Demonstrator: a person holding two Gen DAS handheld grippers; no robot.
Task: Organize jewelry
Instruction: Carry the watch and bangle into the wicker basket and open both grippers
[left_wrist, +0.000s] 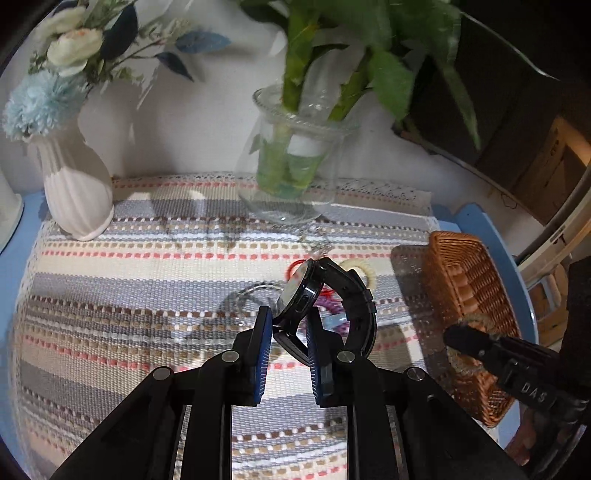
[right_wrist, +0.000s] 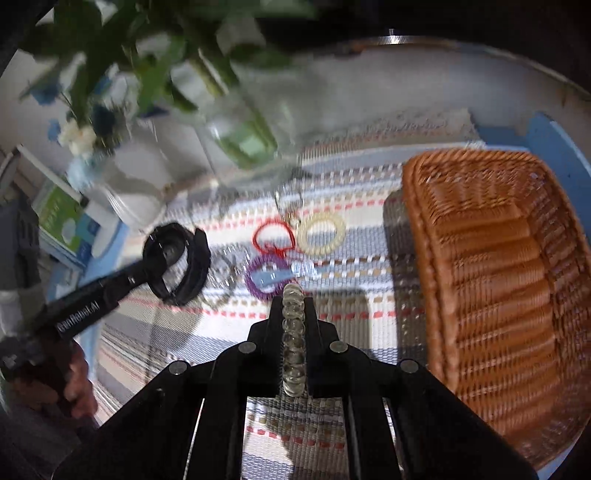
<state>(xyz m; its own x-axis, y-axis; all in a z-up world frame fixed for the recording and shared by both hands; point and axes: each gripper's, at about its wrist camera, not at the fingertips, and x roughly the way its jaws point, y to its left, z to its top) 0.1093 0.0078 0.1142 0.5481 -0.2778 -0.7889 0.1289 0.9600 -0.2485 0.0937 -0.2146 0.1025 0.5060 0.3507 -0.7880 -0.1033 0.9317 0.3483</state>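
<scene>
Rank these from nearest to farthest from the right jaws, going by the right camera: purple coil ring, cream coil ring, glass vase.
1. purple coil ring, just ahead of the right gripper, slightly left.
2. cream coil ring, farther up the mat.
3. glass vase, at the back, left.

The right gripper (right_wrist: 293, 306) clamps a clear glass-bead bracelet (right_wrist: 293, 343) left of the brown woven wicker basket (right_wrist: 498, 280); coiled hair ties (right_wrist: 321, 234) lie farther left.
</scene>
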